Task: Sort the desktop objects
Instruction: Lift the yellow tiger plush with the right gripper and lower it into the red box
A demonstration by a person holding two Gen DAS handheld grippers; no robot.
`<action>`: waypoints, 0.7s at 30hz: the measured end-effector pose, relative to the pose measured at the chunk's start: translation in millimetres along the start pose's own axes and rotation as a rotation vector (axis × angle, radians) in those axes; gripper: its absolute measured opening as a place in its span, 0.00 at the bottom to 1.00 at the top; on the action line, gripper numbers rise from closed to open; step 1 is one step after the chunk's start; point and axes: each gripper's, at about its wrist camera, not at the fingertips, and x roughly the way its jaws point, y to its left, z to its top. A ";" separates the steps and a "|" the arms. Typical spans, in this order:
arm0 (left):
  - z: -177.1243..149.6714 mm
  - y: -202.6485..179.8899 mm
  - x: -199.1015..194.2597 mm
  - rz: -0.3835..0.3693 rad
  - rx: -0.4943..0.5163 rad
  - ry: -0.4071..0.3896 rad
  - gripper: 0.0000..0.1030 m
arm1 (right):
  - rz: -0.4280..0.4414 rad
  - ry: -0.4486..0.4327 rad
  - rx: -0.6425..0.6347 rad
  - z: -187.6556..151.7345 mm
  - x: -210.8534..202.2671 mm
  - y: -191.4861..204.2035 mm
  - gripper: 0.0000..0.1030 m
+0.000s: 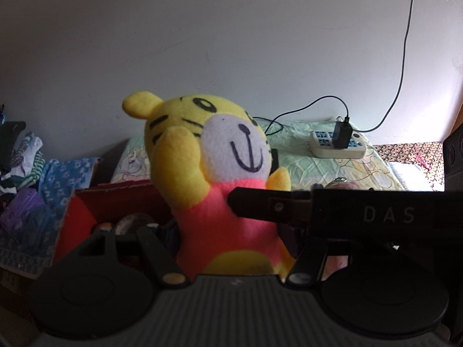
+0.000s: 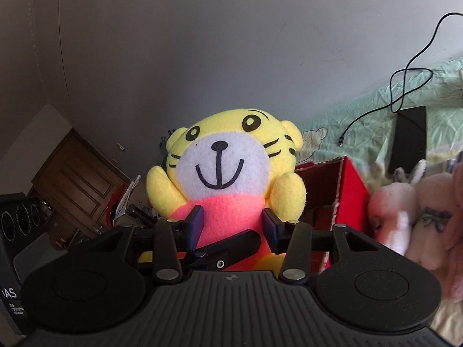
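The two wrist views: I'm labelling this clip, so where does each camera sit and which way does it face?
Left wrist: on the left gripper, facing the wall; yellow plush tiger in a pink shirt close ahead, red cardboard box beside it; the right gripper's black finger crosses it.
Right wrist: on the right gripper, facing the tiger's front, fingers flanking its shirt.
Shared: tiger, red box, green bedsheet.
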 end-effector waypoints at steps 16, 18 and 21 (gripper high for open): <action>-46.6 141.1 69.4 0.105 0.077 0.195 0.67 | -0.066 0.131 0.173 -51.7 144.6 29.1 0.47; -52.8 149.8 77.8 0.109 0.067 0.220 0.68 | -0.085 0.153 0.188 -54.3 151.8 29.4 0.47; -57.4 157.3 80.5 0.117 0.061 0.216 0.72 | -0.082 0.169 0.211 -52.5 152.6 28.8 0.47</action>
